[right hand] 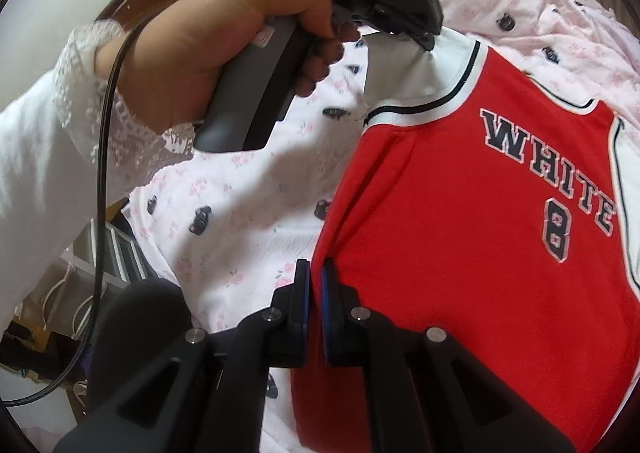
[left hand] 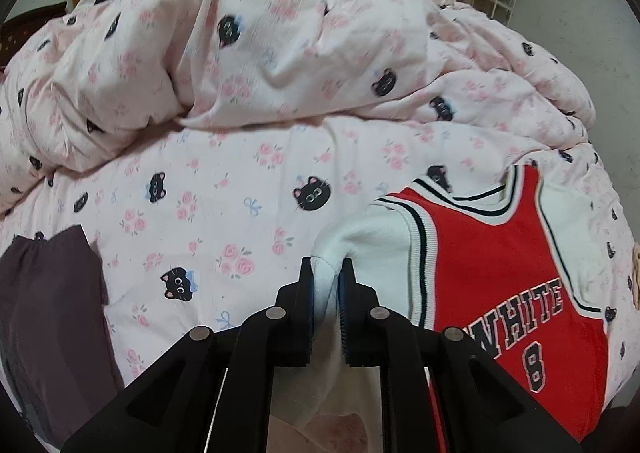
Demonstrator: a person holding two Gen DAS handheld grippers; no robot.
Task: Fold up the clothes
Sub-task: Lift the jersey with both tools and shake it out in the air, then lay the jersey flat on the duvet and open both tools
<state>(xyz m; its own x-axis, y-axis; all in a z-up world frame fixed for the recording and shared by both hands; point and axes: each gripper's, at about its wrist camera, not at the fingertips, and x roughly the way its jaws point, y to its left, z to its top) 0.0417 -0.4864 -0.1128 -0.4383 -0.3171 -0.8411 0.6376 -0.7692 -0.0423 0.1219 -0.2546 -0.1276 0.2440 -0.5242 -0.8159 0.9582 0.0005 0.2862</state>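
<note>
A red jersey-style top [left hand: 500, 273] with white sleeves, "WHITE 8" on the chest, lies on the bed. My left gripper [left hand: 327, 273] is shut on its white sleeve [left hand: 368, 237] at the shoulder end. In the right wrist view the top [right hand: 460, 213] fills the right half. My right gripper [right hand: 316, 273] is shut on the red side edge near the hem. The left gripper [right hand: 424, 39] shows there too, held by a hand [right hand: 208, 53], pinching the white sleeve [right hand: 404, 69].
The bed sheet [left hand: 224, 213] is pink with flowers and black cat faces. A rumpled duvet [left hand: 248, 45] of the same print is heaped behind. A dark garment [left hand: 52, 293] lies at the left. A cable [right hand: 100, 173] hangs by the arm.
</note>
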